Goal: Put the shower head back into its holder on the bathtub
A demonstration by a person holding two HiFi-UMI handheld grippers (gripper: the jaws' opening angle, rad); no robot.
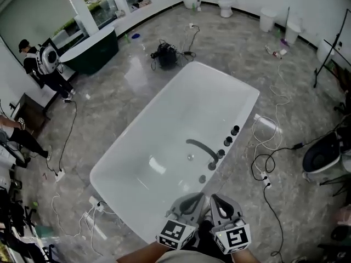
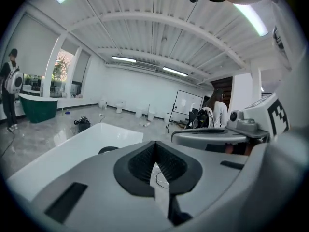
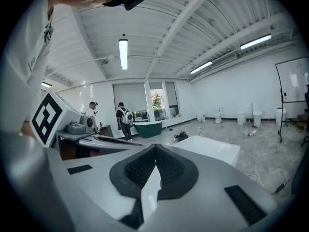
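The white bathtub (image 1: pixel 175 114), glossy and round-cornered, lies slantwise across the middle of the frame on a polished grey marbled floor (image 1: pixel 109 108). A row of dark round fittings (image 1: pixel 227 141) sits along its right rim, beside a curved dark spout (image 1: pixel 198 146) arching over the basin (which of them is the shower head is too small to tell). At the bottom edge, the left gripper (image 1: pixel 192 201) and right gripper (image 1: pixel 220 203), matte grey with ribbed black pads (image 2: pixel 142 164), each have their jaws pressed together on nothing.
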